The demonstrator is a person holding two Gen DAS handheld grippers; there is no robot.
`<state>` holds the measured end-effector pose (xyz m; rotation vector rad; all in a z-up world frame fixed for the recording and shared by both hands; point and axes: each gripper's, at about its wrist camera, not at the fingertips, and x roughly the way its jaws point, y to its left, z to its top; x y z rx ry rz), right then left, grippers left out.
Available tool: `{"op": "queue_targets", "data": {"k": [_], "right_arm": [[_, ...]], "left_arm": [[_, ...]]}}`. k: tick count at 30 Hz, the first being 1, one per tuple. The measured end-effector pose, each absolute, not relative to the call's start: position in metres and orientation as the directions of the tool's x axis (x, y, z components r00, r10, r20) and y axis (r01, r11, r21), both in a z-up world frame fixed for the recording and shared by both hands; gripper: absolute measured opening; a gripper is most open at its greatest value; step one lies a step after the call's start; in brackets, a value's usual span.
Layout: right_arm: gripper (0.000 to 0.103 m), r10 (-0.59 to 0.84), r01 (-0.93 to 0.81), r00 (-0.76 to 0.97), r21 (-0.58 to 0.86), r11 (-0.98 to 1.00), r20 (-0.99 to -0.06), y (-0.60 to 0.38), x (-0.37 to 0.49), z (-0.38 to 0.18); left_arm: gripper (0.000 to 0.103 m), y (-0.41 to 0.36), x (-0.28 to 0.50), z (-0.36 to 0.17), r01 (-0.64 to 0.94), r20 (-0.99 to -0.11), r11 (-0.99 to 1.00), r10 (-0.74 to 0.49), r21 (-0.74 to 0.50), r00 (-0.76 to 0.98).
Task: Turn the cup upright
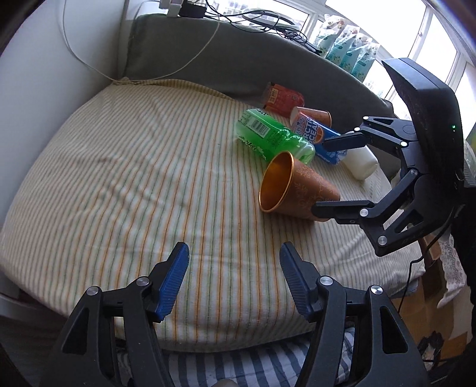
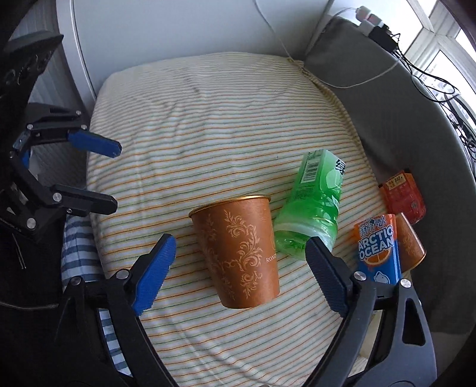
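Copper patterned cup [image 2: 238, 250] on its side, striped cushion [image 2: 208, 125] | left tongs [image 1: 235, 279] apart; right tongs [image 2: 241, 268] apart

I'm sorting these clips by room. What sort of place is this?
Probably a bedroom or living room at home: a striped mattress with a grey cushion behind it, windows, and charger cables along the sill.

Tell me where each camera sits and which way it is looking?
Left wrist view: sits on the left claw, looking across the striped cushion at the cup's open mouth; its own blue fingers and the right claw show.
Right wrist view: sits on the right claw, looking along the lying cup from its base end; the left claw shows at the left edge.
Both share the cup, green bottle and Arctic Ocean can.
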<state>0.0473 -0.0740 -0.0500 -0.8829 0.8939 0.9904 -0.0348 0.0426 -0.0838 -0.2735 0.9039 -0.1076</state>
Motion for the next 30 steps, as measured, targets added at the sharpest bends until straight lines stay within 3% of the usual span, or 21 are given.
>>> {"op": "queue_targets", "data": {"k": [15, 20, 30], "right_arm": [[0.085, 0.158, -0.967, 0.217, -0.19, 0.172, -0.963, -0.039, 0.062, -0.073], [0.07, 0.128, -0.969, 0.215, -0.195, 0.155, -0.968, -0.031, 0.061, -0.082], [0.069, 0.239, -0.954, 0.221, -0.158, 0.256, -0.945, -0.046, 0.057, -0.068]], "left_arm": [[0.063, 0.056, -0.032, -0.09, -0.067, -0.761, 0.946, -0.211, -0.317, 0.613], [0.063, 0.062, -0.033, -0.091, -0.084, -0.758, 0.943, -0.204, -0.322, 0.62], [0.063, 0.061, -0.034, -0.09, -0.08, -0.752, 0.941, -0.208, -0.327, 0.625]]}}
